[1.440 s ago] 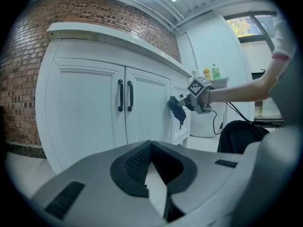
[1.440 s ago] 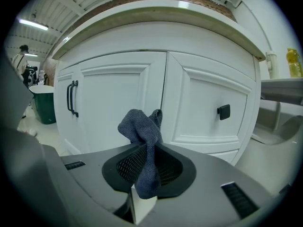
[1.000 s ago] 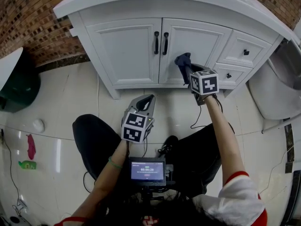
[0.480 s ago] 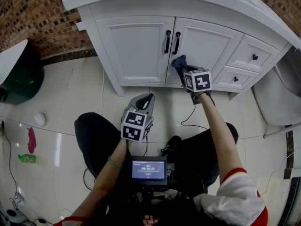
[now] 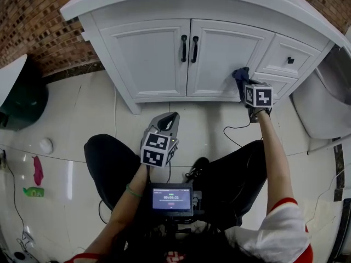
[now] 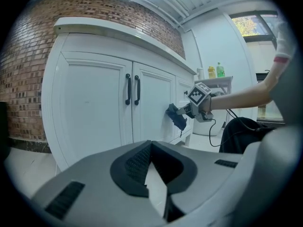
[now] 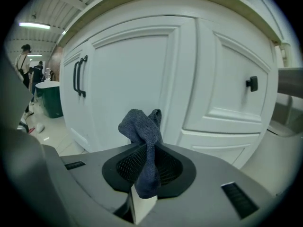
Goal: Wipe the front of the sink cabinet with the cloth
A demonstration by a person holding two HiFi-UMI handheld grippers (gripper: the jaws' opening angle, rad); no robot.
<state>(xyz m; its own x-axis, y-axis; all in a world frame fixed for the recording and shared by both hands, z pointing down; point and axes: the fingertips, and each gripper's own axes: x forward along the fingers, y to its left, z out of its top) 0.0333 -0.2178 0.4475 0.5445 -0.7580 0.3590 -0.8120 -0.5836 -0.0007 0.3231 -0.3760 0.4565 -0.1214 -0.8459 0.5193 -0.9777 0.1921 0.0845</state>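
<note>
Head view: the cloth (image 5: 239, 73) is pinched by the right gripper (image 5: 244, 85) and held at the cabinet (image 5: 145, 59) front, by the right door's (image 5: 227, 51) lower right corner. The left gripper (image 5: 170, 118), pressed together and empty, is held well back.

No text can be read; the figures on the small screen (image 5: 171, 198) are too blurred.

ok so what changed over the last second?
The right gripper, shut on the cloth, slid to the person's right across the right door, from just beside the door handles to the door's edge by the drawers. Nothing was grabbed or released. The left gripper stayed shut and empty, low over the floor. The doors stayed closed.
</note>
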